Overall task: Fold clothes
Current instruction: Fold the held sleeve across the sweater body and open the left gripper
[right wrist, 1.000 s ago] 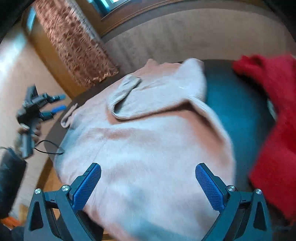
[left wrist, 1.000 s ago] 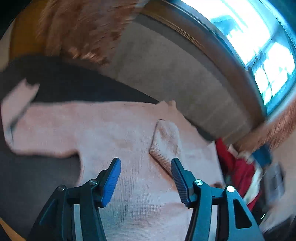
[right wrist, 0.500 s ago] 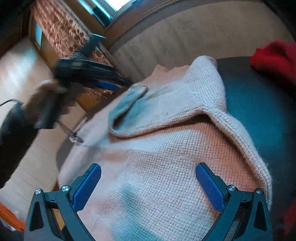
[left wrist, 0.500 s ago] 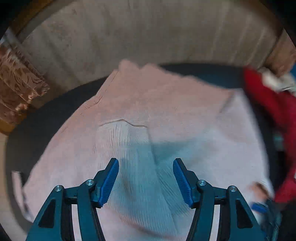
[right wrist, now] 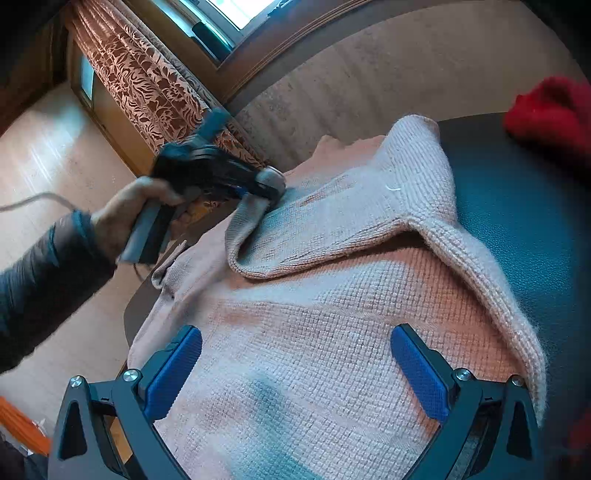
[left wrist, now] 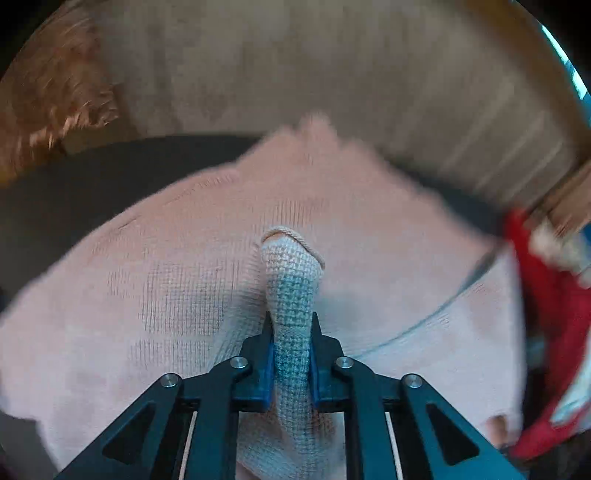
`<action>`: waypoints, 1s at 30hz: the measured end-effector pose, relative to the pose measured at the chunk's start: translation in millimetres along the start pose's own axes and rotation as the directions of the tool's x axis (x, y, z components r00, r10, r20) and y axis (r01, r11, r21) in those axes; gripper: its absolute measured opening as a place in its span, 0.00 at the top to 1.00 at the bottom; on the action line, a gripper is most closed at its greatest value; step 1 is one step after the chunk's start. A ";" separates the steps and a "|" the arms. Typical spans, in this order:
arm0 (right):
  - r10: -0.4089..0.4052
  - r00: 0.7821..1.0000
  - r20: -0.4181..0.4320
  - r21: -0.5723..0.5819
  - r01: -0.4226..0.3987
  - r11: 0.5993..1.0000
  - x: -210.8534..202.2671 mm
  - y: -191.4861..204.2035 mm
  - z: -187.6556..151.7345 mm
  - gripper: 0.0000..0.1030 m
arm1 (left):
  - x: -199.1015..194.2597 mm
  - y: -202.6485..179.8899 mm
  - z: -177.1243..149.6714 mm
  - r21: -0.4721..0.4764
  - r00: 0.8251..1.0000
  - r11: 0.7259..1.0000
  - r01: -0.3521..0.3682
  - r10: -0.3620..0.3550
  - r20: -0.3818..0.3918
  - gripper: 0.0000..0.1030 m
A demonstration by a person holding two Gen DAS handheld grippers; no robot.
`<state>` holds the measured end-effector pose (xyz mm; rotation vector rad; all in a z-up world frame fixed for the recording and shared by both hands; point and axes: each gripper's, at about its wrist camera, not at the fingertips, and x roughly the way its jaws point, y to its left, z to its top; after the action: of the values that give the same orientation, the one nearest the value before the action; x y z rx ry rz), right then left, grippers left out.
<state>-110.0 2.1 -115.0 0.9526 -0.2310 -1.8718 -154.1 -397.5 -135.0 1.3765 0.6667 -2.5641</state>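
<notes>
We read the L wrist view first. Our left gripper (left wrist: 291, 354) has its blue pads pinched tight on the cuff end of a sleeve (left wrist: 291, 288) of the pink knit sweater (left wrist: 166, 295); the cuff sticks out past the tips toward 12 o'clock. Rest of the sweater lies spread under it on a dark table (left wrist: 74, 192). Red garment (left wrist: 554, 332) at 3 o'clock, touching or just beside the sweater edge; blurred, can't tell which. Ribbed beige surface (left wrist: 332, 74) beyond at 12.

R wrist view gives what the L cannot: the left gripper (right wrist: 271, 188) seen from outside, w/ the person's left hand (right wrist: 125, 218) and dark sleeve on its handle at 9 o'clock, tips at the sleeve (right wrist: 325, 221) where it lies folded across the sweater (right wrist: 314, 350) body. Also here only: patterned curtain (right wrist: 147, 85) at 11, window (right wrist: 236, 11) at 12, pale floor (right wrist: 40, 155) at 9–10, a cable trailing from the left gripper.

Our right gripper (right wrist: 295, 373) hangs over the sweater body, fingers spread wide, nothing between them; contact w/ the knit can't be told. Sweater's ribbed edge runs along the table (right wrist: 517, 229) toward 4 o'clock. Red garment (right wrist: 550, 110) at 2 o'clock, well apart from the sweater in this view.
</notes>
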 end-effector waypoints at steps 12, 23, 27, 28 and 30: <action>-0.015 1.000 0.001 0.000 0.015 1.000 -1.0 5.4 -4.0 0.00 | -118.2 135.9 -142.2 -0.203 0.975 0.957 0.205 -0.183 0.124 0.54; -0.135 0.982 -0.131 -0.079 0.125 0.989 7.0 22.0 4.5 0.00 | -122.2 124.8 -127.3 0.059 0.981 0.988 -0.141 0.131 0.143 0.50; -0.206 0.971 -0.122 -0.152 0.187 0.970 -3.5 32.4 39.5 0.31 | -72.5 93.6 -103.1 0.267 0.984 0.947 -0.177 0.162 0.078 0.49; -0.242 0.965 -0.103 -0.171 0.222 0.960 -3.9 29.7 51.2 0.30 | -58.7 87.2 -99.2 0.307 0.985 0.936 -0.173 0.163 0.057 0.48; -0.310 0.948 -0.063 -0.206 0.292 0.934 -4.7 24.1 74.4 0.30 | -37.8 81.1 -96.0 0.361 0.985 0.917 -0.168 0.170 0.027 0.48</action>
<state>-144.5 -23.8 -49.5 0.9801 0.1638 -2.0765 -33.0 -428.8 -175.0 1.4650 0.0628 -2.6299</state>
